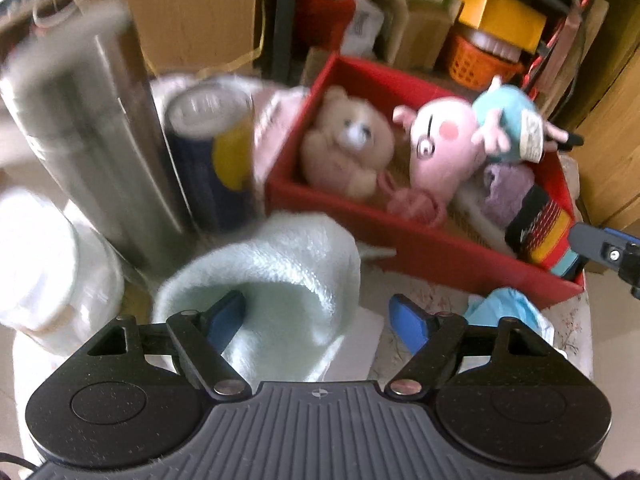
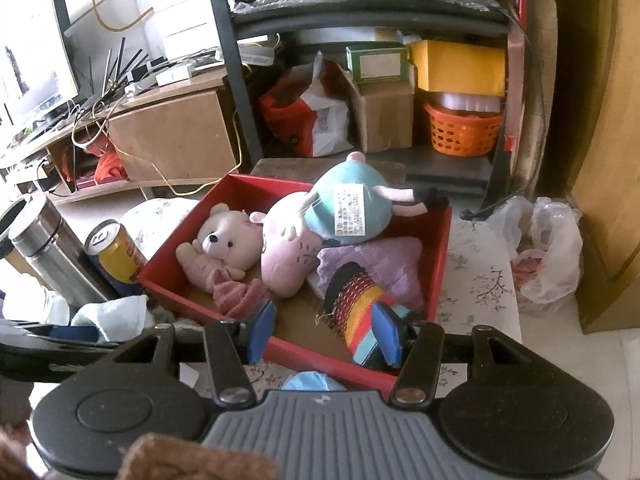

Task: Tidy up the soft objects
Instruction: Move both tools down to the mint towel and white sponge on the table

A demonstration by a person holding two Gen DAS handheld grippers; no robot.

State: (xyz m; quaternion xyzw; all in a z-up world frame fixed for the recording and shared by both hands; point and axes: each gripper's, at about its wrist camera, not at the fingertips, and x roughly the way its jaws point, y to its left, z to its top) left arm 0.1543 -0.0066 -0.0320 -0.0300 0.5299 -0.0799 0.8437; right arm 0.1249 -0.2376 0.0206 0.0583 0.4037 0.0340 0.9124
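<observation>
A pale mint fluffy cloth point(image 1: 276, 268) lies on the table in front of the red box point(image 1: 440, 250). My left gripper point(image 1: 318, 320) stands open around it. Its left fingertip point(image 1: 226, 316) rests in the cloth's fold, while the right fingertip point(image 1: 408, 326) is clear of it. The box point(image 2: 320, 360) holds a beige bear point(image 2: 224, 240), a pink pig plush in a teal dress point(image 2: 304, 236), a purple cloth point(image 2: 384, 264), a striped knit piece point(image 2: 360, 308) and a pink knit piece point(image 2: 236, 294). My right gripper point(image 2: 326, 332) hovers open over the box's near corner, by the striped piece, gripping nothing.
A steel flask point(image 1: 88, 128), a blue and yellow can point(image 1: 216, 148) and a white container point(image 1: 48, 260) crowd the table's left. A crumpled blue item point(image 1: 504, 308) lies before the box. A plastic bag point(image 2: 548, 248) sits on the floor at right. Shelves with boxes and an orange basket point(image 2: 460, 132) stand behind.
</observation>
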